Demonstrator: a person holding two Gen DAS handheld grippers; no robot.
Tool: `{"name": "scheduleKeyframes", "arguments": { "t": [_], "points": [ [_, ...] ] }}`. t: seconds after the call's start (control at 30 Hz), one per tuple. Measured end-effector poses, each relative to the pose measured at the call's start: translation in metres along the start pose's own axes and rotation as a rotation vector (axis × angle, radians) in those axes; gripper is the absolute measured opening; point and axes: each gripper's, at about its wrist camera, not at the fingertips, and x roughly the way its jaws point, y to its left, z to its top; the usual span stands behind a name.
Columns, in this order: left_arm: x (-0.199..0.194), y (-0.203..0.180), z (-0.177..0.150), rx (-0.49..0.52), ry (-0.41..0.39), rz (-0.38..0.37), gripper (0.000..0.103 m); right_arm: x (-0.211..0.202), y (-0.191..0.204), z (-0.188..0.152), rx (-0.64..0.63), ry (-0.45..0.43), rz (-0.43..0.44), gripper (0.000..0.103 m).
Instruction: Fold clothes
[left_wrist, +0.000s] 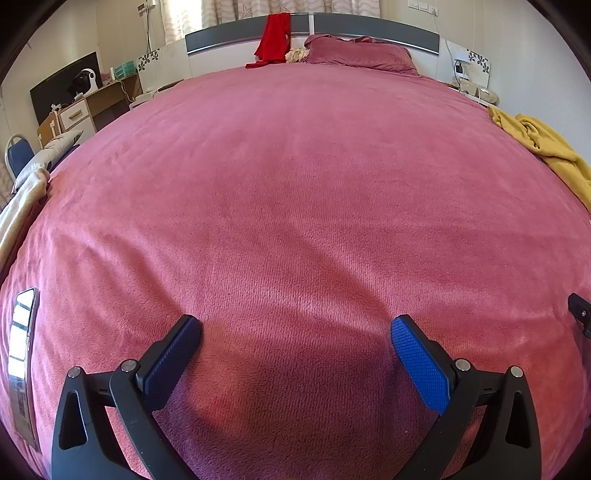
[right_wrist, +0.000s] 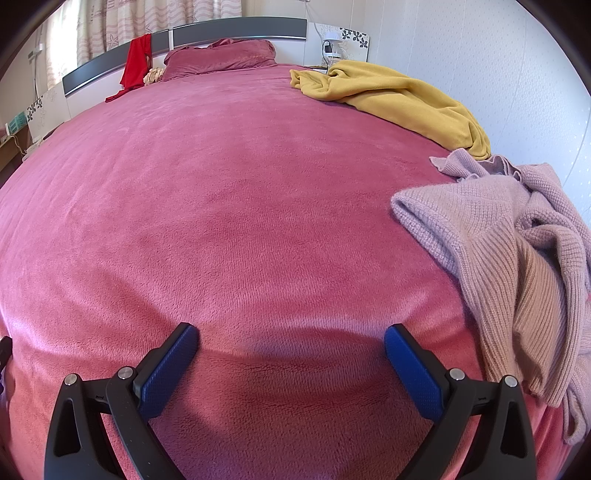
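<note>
A crumpled pale pink knit sweater (right_wrist: 517, 240) lies at the right edge of the pink bed (right_wrist: 240, 184). A mustard yellow garment (right_wrist: 399, 96) lies bunched behind it, and also shows in the left wrist view (left_wrist: 546, 147). A red garment (left_wrist: 273, 37) hangs over the headboard (right_wrist: 138, 62). My left gripper (left_wrist: 295, 328) is open and empty, low over the bare bed cover (left_wrist: 295, 184). My right gripper (right_wrist: 291, 336) is open and empty, low over the cover, left of the pink sweater.
A phone (left_wrist: 22, 354) lies on the bed at the left. A pink pillow (left_wrist: 362, 53) sits at the headboard. A beige blanket (left_wrist: 22, 206) hangs at the left edge. A desk with drawers (left_wrist: 85, 107) and a blue chair (left_wrist: 18, 155) stand left of the bed.
</note>
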Motion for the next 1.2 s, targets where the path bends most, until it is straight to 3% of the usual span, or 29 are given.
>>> {"name": "scheduleKeyframes", "arguments": {
  "t": [1.2],
  "points": [
    [-0.004,-0.007,-0.003,0.003,-0.002,0.004,0.103,0.0,0.0,0.0,-0.001,0.0,-0.001,0.103]
  ]
}}
